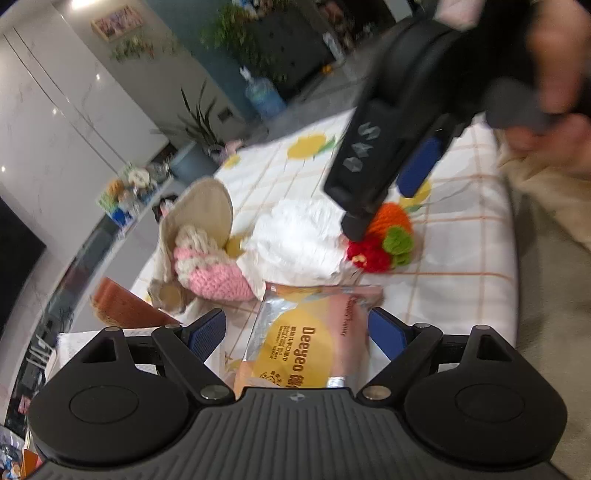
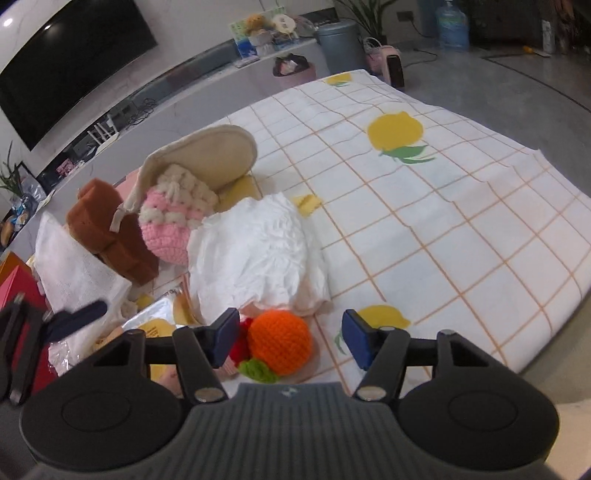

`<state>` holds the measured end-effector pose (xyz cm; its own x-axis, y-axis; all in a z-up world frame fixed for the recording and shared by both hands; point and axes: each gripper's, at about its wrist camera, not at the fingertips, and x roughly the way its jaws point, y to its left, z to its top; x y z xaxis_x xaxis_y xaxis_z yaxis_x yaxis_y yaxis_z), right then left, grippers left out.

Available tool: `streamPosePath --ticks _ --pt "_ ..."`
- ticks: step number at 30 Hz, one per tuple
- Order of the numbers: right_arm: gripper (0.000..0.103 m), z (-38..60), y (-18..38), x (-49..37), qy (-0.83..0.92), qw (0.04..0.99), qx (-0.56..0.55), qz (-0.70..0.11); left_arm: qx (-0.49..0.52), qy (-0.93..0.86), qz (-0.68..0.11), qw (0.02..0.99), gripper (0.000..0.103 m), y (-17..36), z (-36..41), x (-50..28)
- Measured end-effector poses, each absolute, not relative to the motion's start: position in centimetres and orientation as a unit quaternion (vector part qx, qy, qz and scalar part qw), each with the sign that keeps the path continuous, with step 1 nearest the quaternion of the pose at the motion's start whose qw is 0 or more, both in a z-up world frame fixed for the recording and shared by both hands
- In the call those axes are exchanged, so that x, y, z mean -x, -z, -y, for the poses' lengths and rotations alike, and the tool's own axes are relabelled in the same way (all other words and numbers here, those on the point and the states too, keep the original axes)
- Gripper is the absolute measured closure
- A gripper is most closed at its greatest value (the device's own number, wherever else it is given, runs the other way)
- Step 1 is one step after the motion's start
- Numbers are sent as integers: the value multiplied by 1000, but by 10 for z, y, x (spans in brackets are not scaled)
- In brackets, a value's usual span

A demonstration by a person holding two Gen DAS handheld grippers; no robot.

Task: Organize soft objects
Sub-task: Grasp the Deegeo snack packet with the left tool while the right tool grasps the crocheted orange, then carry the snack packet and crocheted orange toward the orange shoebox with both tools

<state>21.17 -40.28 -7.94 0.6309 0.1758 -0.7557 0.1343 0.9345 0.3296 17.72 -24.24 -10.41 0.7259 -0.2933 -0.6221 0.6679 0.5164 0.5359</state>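
Note:
An orange crocheted fruit (image 2: 279, 341) with a green leaf and red part lies on the checked cloth, between the open fingers of my right gripper (image 2: 290, 339); it shows in the left wrist view (image 1: 391, 221) under that gripper (image 1: 380, 206). My left gripper (image 1: 295, 328) is open around a Deeyeo tissue packet (image 1: 306, 343). A white diaper (image 2: 255, 251), a pink crocheted piece (image 2: 166, 225) and a beige slipper (image 2: 207, 155) lie together to the left.
A brown sponge (image 2: 110, 229) and a white towel (image 2: 74, 273) sit at the left edge. The lemon-print cloth (image 2: 443, 221) covers the table. A bin (image 2: 338, 44) and water jug (image 2: 452, 26) stand on the floor beyond.

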Motion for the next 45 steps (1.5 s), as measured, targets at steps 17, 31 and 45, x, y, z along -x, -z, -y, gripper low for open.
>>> streamPosePath --ticks 17,31,45 --pt "67 410 56 -200 31 874 -66 -481 -282 289 -370 837 19 98 222 -197" --pt "56 406 70 -205 14 872 -71 -484 -240 302 -419 822 0 96 206 -188" --pt "62 397 69 -204 -14 874 -56 -483 -173 309 -456 816 23 91 198 -188"
